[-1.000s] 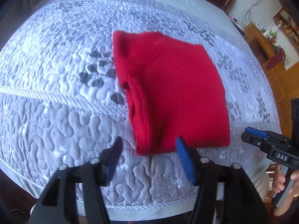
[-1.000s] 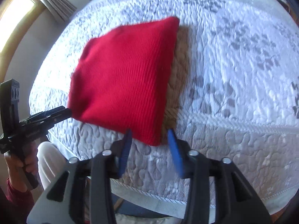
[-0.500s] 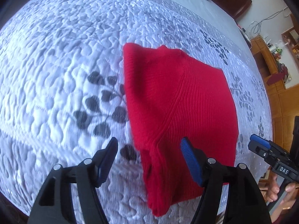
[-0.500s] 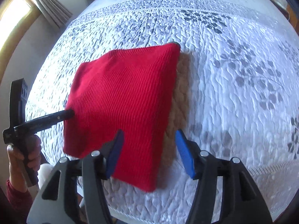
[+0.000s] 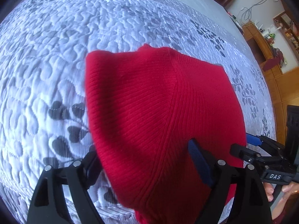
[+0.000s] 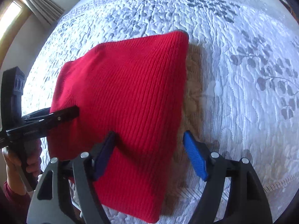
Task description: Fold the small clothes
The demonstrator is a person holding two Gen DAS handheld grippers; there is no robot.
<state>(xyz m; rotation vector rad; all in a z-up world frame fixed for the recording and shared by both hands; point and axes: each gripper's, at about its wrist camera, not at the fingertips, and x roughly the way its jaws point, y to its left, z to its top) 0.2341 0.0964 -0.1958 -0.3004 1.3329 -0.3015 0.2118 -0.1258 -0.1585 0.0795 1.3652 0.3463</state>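
- Garment under inspection: red ribbed knit sweater [image 5: 162,115], folded to a compact near-rectangle, lying flat on the white quilted bedspread with grey leaf print [image 5: 56,59], near its front hem.
- Left gripper [image 5: 149,160]: black frame, blue pads, jaws opening. They straddle the sweater's near left edge, one finger on the quilt beside it, the other over the knit. No pinch on the cloth is visible.
- Right gripper [image 6: 149,158]: same build, jaws opening. It brackets the sweater's near right corner, with the left pad against the red knit and the right pad over the quilt just beside the edge. No grip is visible.
- Change noted: a second ago both grippers stood back from the sweater's near edge with narrower gaps; they have since advanced over it and lowered, widening as they came.
- Assessment: the folded sweater appears undisturbed in shape during this approach. The paired, wide-open descent reads as preparation for seizing both near corners, probably for one further fold or to lift the bundle away.
- Risk: loose under-layers at the sweater's left edge could slip from a shallow pinch.
- Person: a hand [image 6: 13,160] holds the left gripper's handle, left of the sweater.
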